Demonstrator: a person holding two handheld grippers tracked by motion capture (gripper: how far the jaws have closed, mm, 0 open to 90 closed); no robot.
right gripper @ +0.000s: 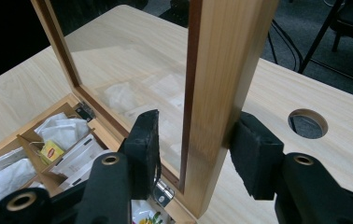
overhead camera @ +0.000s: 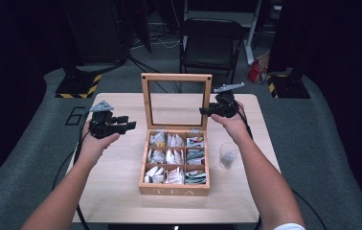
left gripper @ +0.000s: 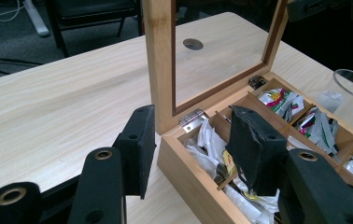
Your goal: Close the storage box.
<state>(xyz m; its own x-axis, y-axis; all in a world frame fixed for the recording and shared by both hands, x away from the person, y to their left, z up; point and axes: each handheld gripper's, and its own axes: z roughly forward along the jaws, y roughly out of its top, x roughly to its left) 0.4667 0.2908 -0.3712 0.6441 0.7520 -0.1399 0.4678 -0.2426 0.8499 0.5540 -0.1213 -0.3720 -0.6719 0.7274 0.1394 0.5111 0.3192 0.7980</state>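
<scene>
Straddling the lid (right gripper: 221, 93) frame with my right gripper (right gripper: 198, 144), one pad touching, not clamped; left gripper (left gripper: 195, 149) hangs unclenched beside the box (left gripper: 198, 182).

Both grippers (overhead camera: 130, 126) (overhead camera: 202, 110) raised, jaws parted

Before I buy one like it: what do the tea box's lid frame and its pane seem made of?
The lid frame looks like light, smooth-finished wood, bamboo perhaps: fine straight grain shows, with a darker inner edge. The pane looks like clear glass or acrylic, I can't tell which; the table shows through it, with faint reflections.
</scene>
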